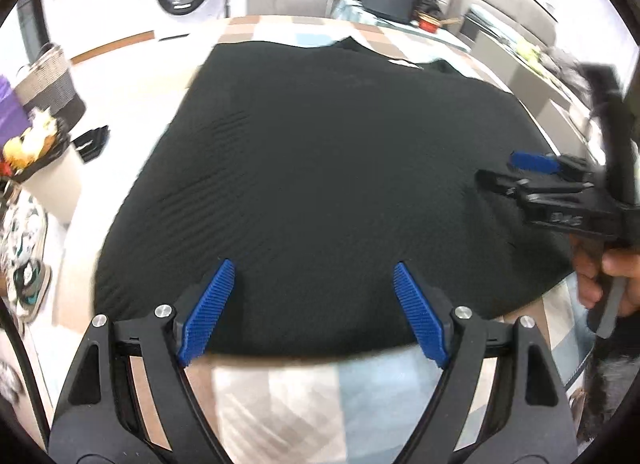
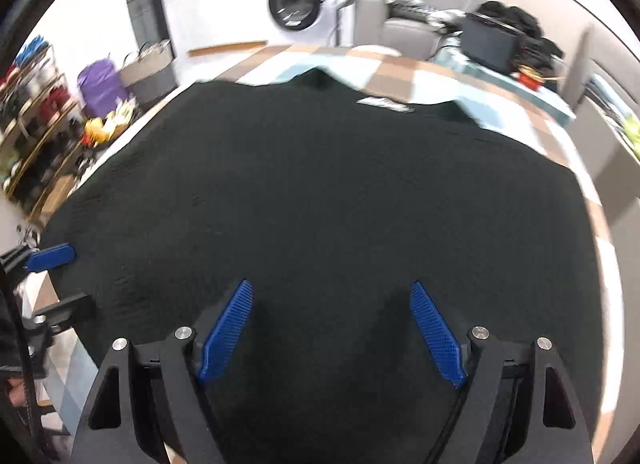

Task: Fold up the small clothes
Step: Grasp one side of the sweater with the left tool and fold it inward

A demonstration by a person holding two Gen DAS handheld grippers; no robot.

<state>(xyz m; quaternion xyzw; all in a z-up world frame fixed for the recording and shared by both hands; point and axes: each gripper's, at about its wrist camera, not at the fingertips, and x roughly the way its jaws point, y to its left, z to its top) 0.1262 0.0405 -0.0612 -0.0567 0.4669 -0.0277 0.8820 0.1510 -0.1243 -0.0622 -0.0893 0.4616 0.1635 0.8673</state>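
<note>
A black ribbed garment [image 1: 320,168] lies spread flat on a checked tablecloth [image 1: 280,396]; it also fills the right wrist view [image 2: 320,200], with a white neck label [image 2: 384,103] at its far edge. My left gripper [image 1: 314,270] is open, its blue pads over the garment's near hem. My right gripper [image 2: 332,288] is open, above the cloth and holding nothing. The right gripper shows at the right of the left wrist view [image 1: 520,172], over the garment's right edge. The left gripper's blue fingertip [image 2: 52,257] shows at the left edge of the right wrist view.
A washing machine [image 2: 298,4] stands at the back. A grey sofa [image 2: 404,36] with dark clothes and a black bag [image 2: 490,44] sits behind the table. Shelves [image 2: 36,120], a basket [image 2: 148,68] and a purple bag [image 2: 100,82] stand at left.
</note>
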